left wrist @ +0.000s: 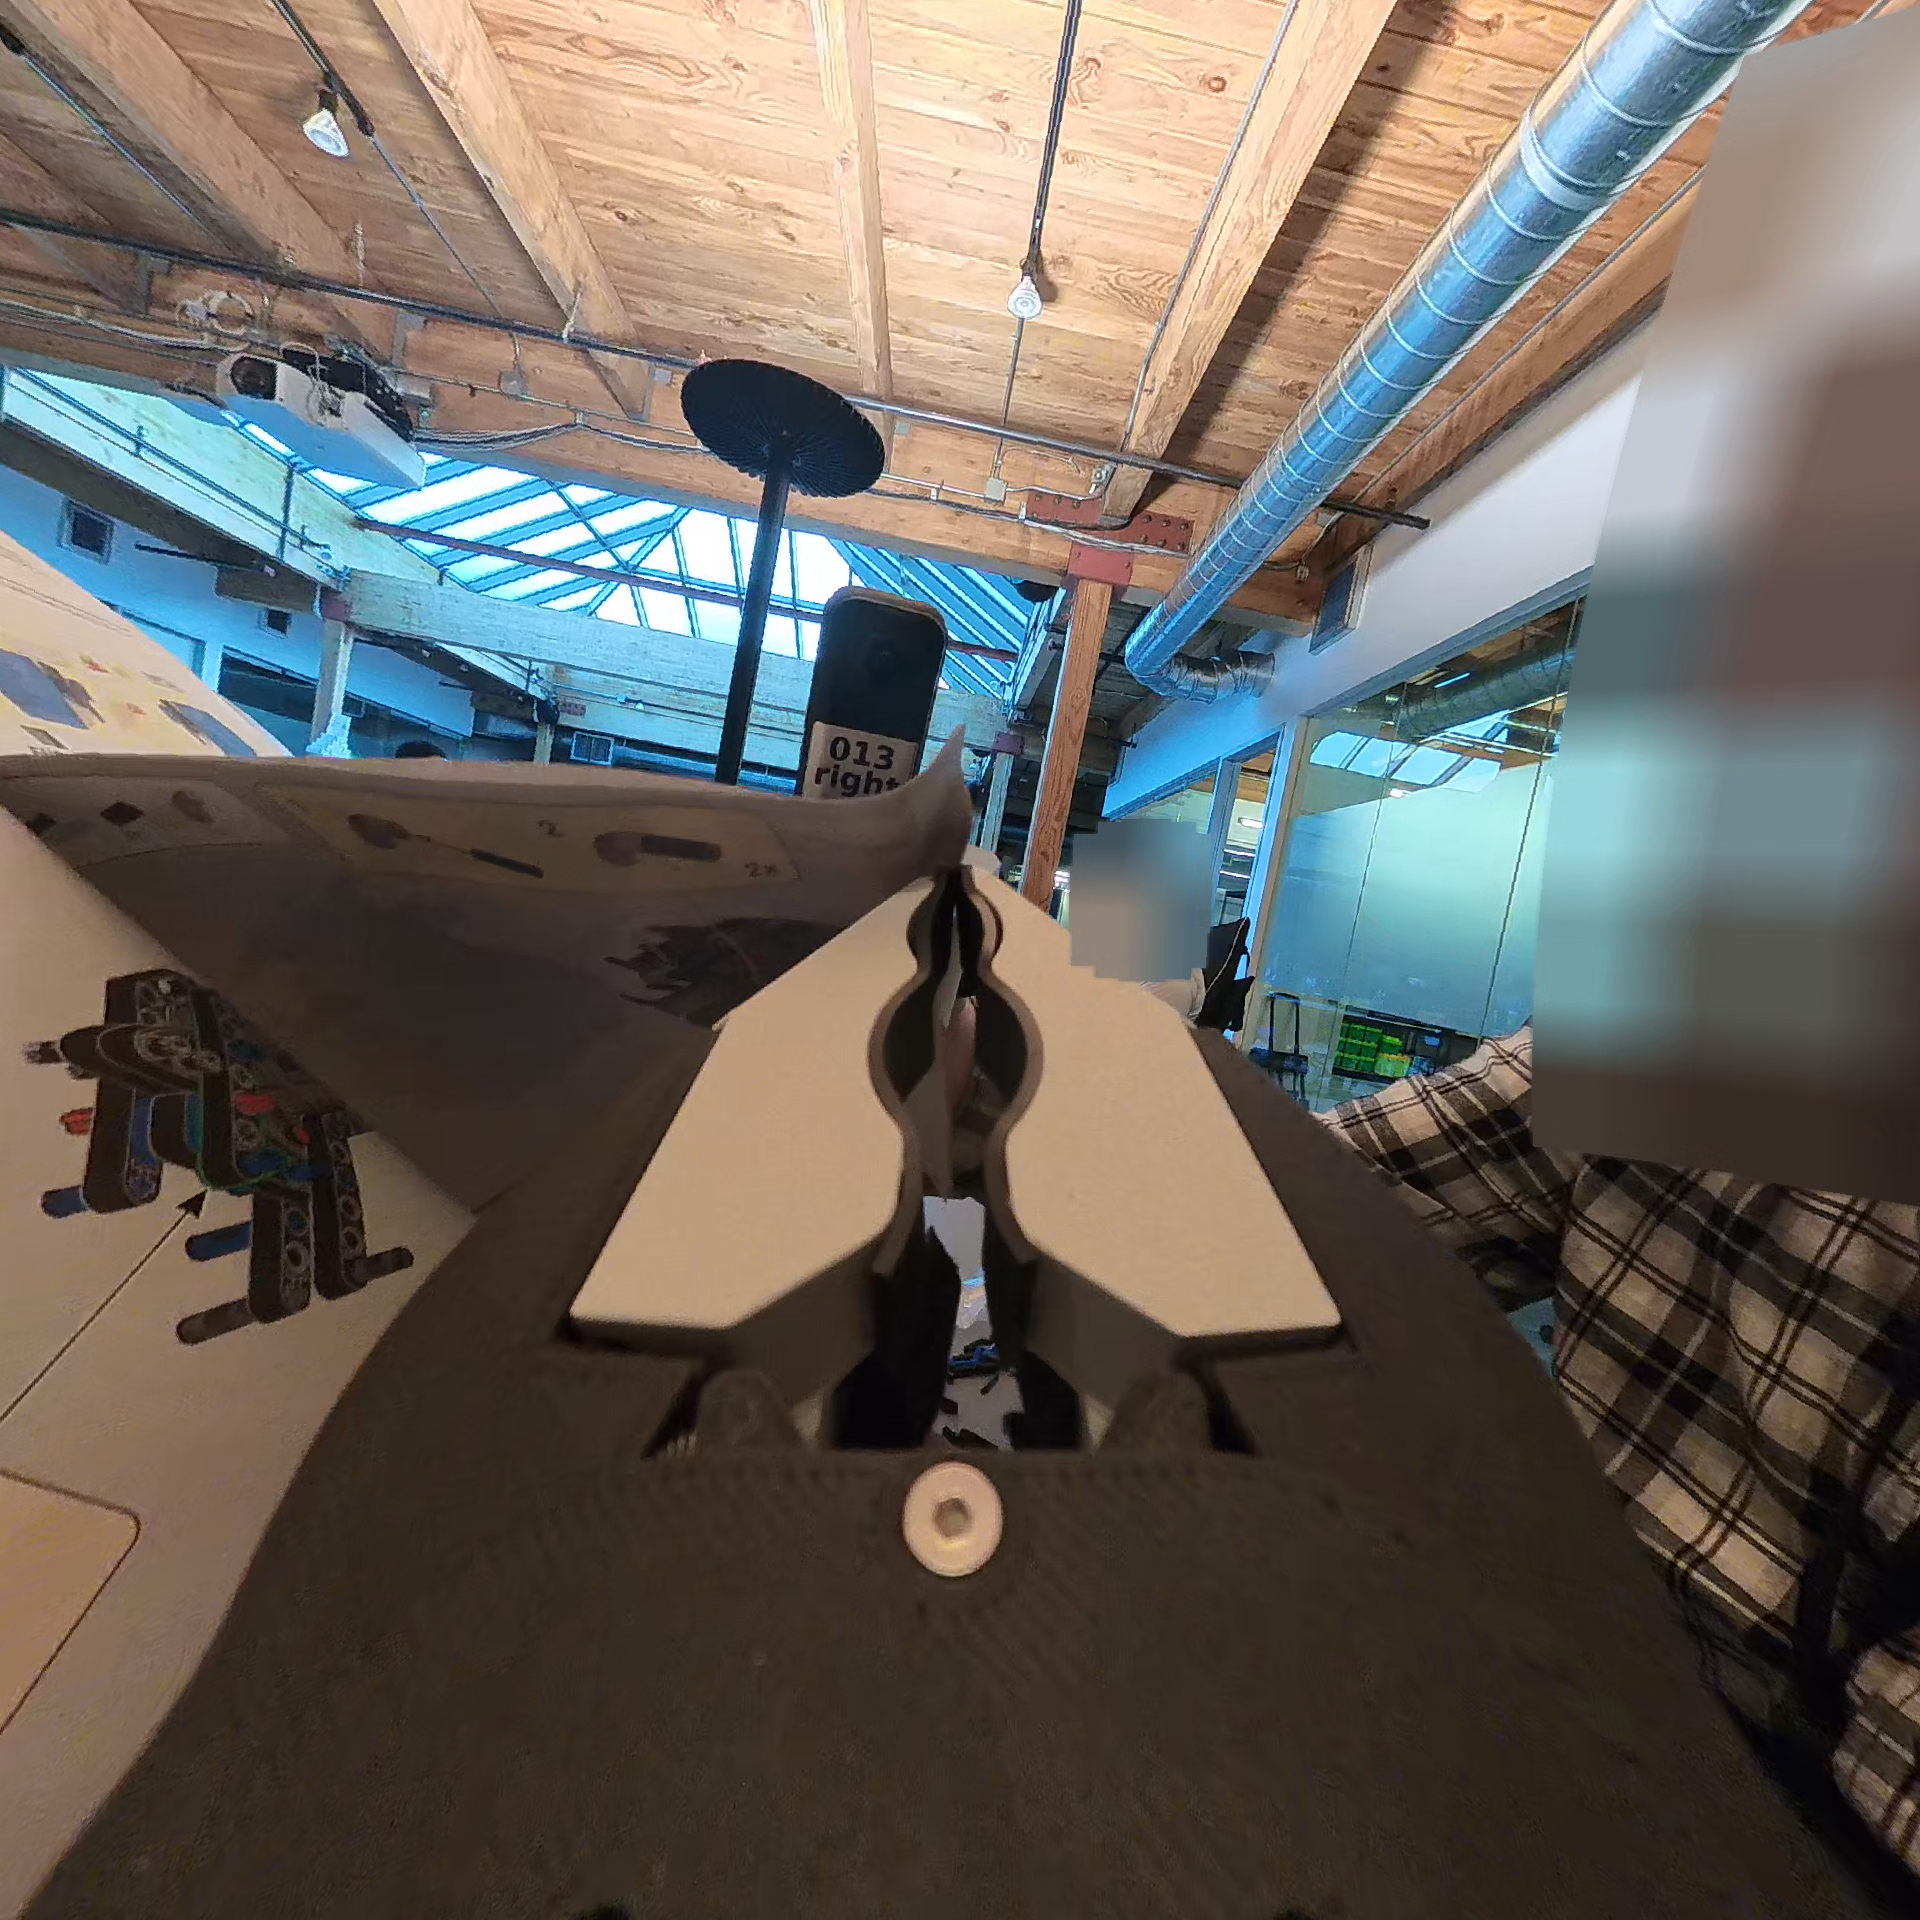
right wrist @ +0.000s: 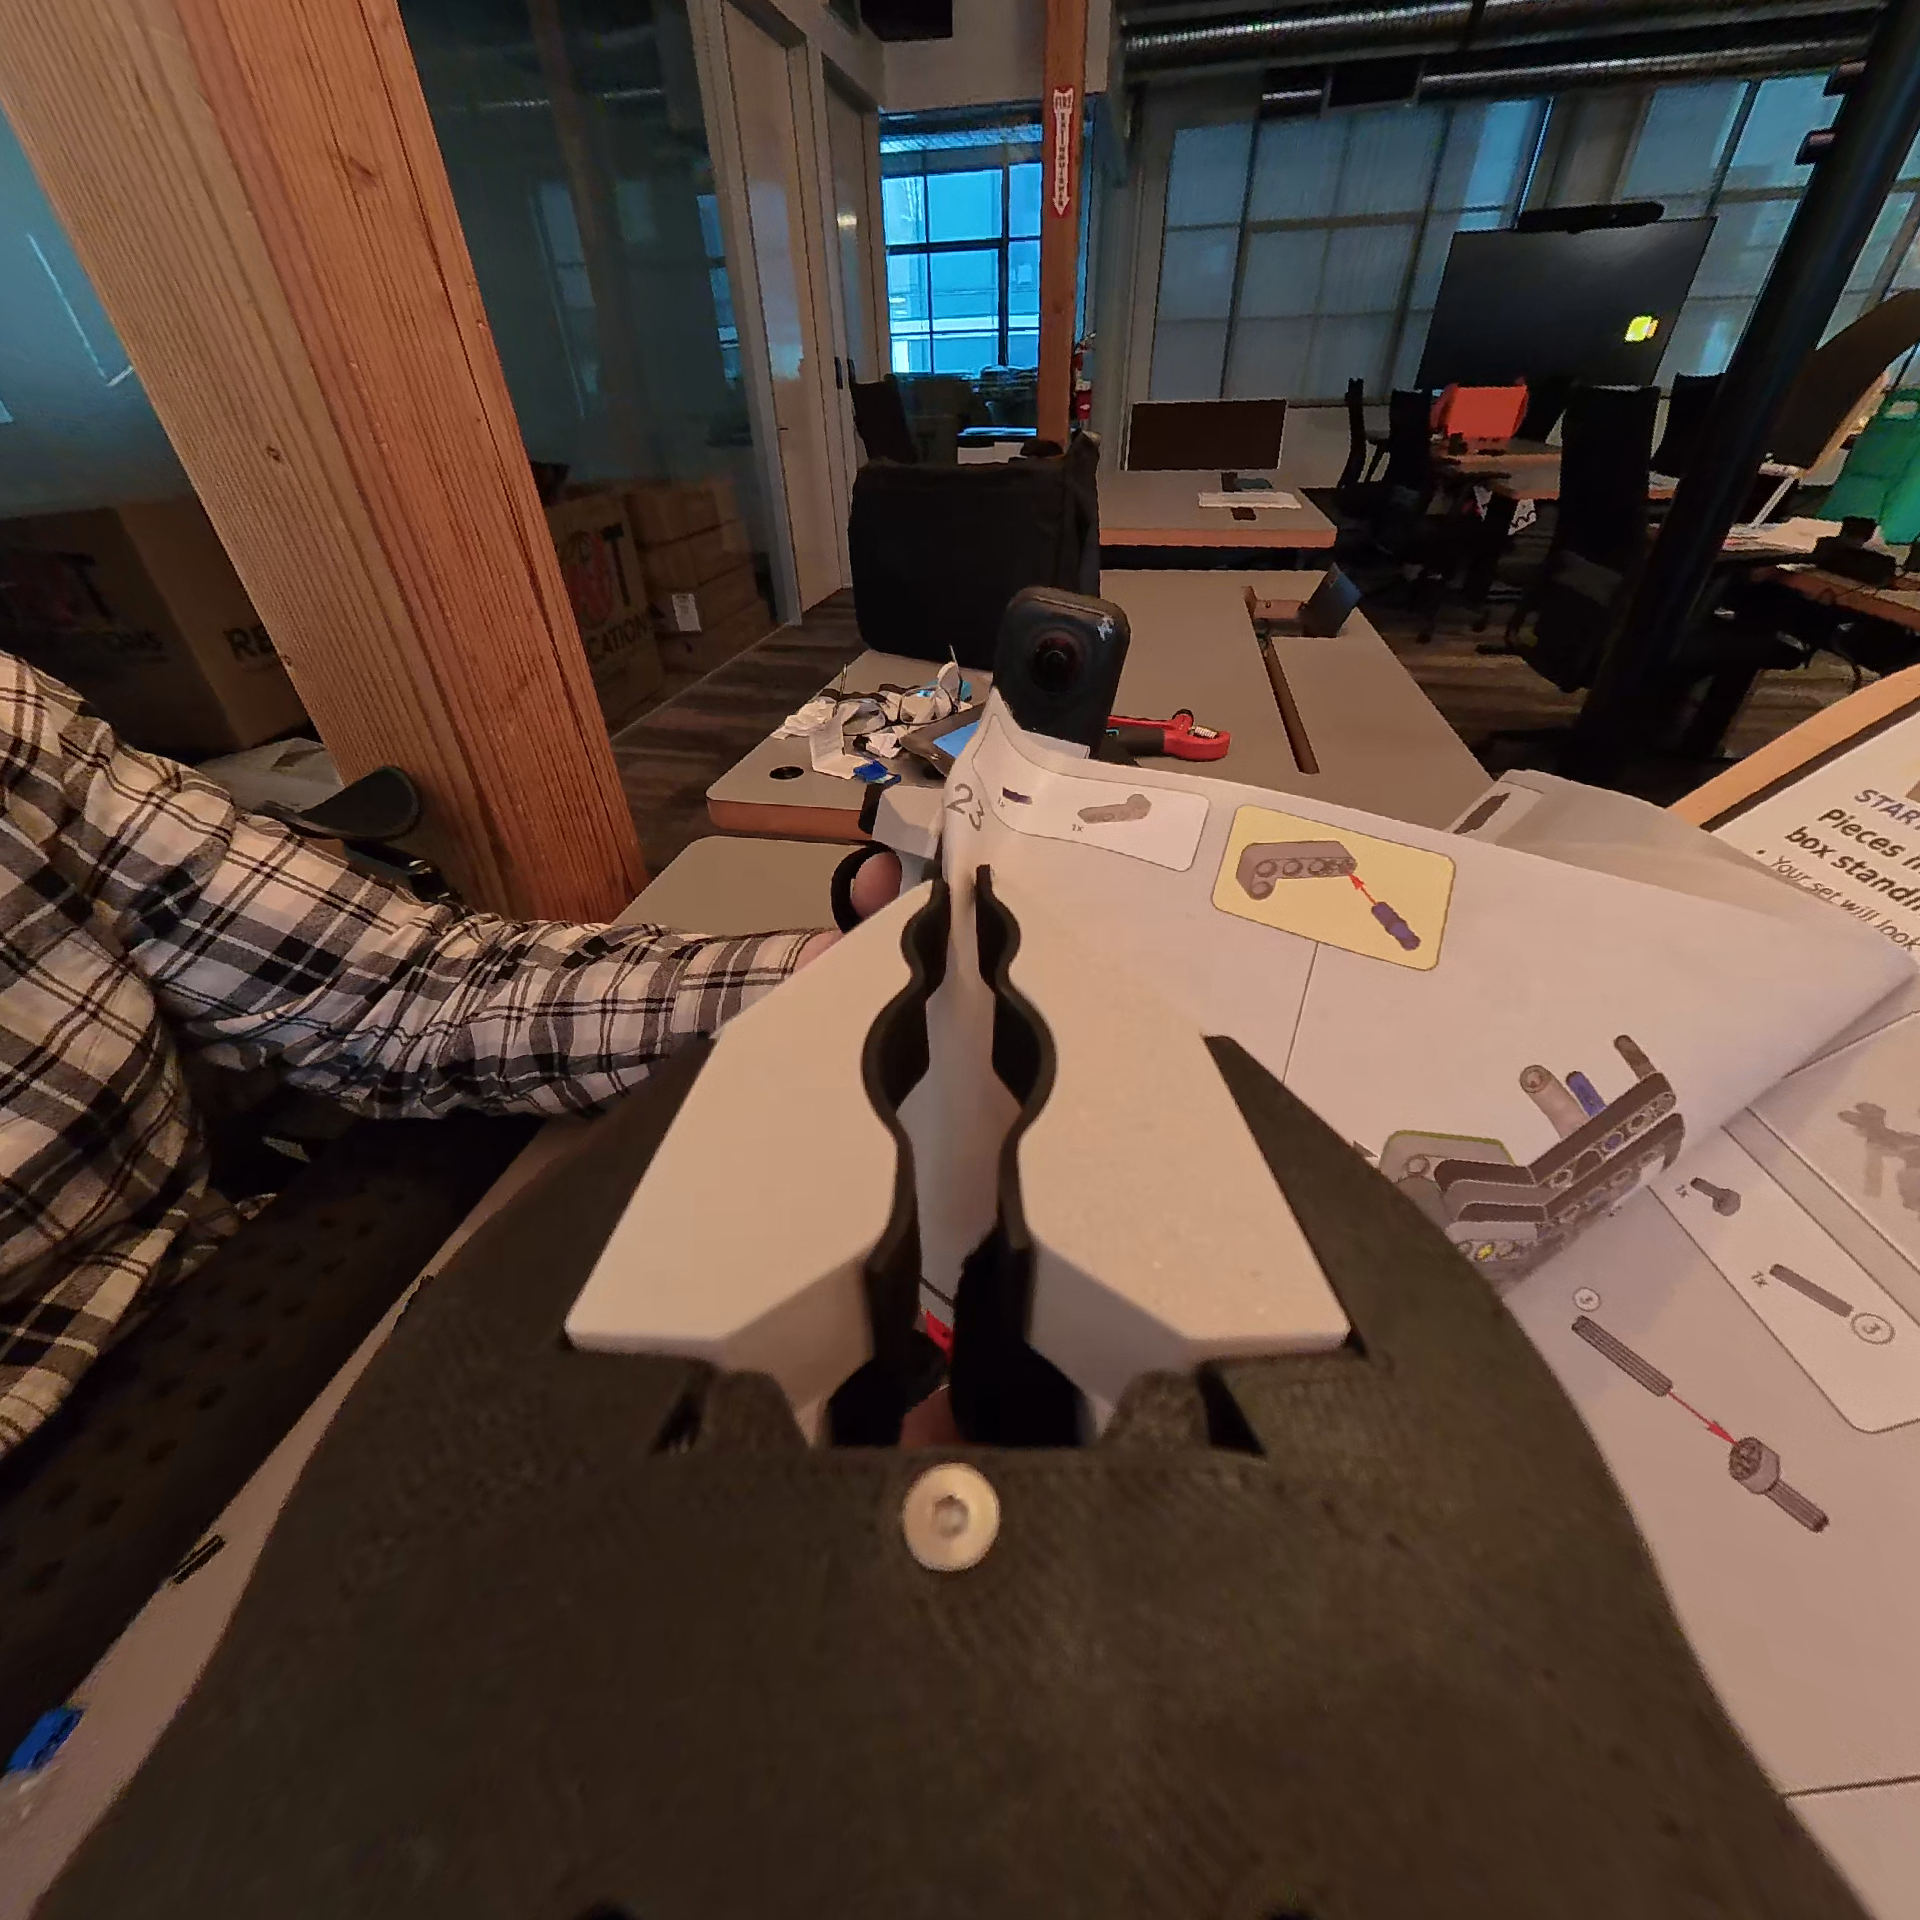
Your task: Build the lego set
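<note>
The Lego instruction booklet lies open, with drawn build steps in the left wrist view (left wrist: 156,1143) and in the right wrist view (right wrist: 1714,1403). One page (left wrist: 468,862) is lifted off it and curls upward. My left gripper (left wrist: 958,883) is shut on that page's edge and points up toward the ceiling. My right gripper (right wrist: 961,883) is shut on the same page (right wrist: 1351,997), which runs between its jaws. The two grippers face each other across the page. Each one's black camera shows just beyond the paper (left wrist: 878,665) (right wrist: 1060,665). No built model is in view.
A person's plaid sleeve is at the right (left wrist: 1662,1299) and reaches in from the left (right wrist: 312,956). A wooden post (right wrist: 312,416) stands at the left. A grey table (right wrist: 1351,665) with paper scraps and a red tool lies beyond. A small blue brick (right wrist: 42,1740) sits at the bottom left.
</note>
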Demonstrator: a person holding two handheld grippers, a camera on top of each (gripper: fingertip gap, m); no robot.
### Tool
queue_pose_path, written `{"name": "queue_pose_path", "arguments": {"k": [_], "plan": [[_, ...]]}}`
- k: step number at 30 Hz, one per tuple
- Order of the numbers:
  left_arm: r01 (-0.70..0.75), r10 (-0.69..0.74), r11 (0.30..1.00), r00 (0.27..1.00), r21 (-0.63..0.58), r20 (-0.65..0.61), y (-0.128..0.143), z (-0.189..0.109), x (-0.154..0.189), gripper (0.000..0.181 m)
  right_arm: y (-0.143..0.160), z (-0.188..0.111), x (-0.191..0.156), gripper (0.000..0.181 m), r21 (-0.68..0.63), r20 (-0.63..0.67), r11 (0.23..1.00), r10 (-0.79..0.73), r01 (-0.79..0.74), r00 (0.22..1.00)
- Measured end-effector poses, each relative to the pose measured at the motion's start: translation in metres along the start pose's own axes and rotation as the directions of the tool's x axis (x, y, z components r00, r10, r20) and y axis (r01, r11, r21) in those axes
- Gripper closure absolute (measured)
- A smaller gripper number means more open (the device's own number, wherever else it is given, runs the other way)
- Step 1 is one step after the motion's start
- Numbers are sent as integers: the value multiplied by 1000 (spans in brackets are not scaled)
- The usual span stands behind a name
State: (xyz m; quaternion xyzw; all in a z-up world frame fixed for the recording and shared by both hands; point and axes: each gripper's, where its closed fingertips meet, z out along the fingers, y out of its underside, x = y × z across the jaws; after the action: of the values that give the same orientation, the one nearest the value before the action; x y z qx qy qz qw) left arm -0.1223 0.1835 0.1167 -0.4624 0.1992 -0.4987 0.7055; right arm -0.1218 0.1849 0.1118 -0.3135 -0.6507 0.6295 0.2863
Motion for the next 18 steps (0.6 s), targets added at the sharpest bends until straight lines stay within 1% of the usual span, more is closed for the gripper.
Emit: {"name": "queue_pose_path", "arguments": {"k": [7, 10, 12, 14, 17, 18], "plan": [[-11, 11, 1000, 1000, -1, 11, 2, -2, -4, 181, -1, -2, 3, 179, 1, -18, 1000, -10, 10, 1000], [-43, 48, 997, 995, -65, 82, 2, -4, -12, 181, -10, -9, 7, 180, 9, -73, 999, -32, 33, 997], [-72, 93, 988, 984, -136, 153, -1, -8, -17, 181, -18, -15, 18, 181, 10, -158, 999, -39, 41, 987], [-107, 155, 973, 959, -205, 237, -6, -14, -24, 181, -29, -30, 27, 181, 13, -249, 998, -61, 67, 966], [-143, 245, 948, 897, -283, 368, -19, -31, -37, 181, -41, -60, 47, 181, -45, -448, 993, -121, 113, 886], [-156, 283, 936, 867, -315, 411, -22, -38, -42, 181, -45, -74, 56, 179, -62, -537, 991, -130, 115, 834]]}}
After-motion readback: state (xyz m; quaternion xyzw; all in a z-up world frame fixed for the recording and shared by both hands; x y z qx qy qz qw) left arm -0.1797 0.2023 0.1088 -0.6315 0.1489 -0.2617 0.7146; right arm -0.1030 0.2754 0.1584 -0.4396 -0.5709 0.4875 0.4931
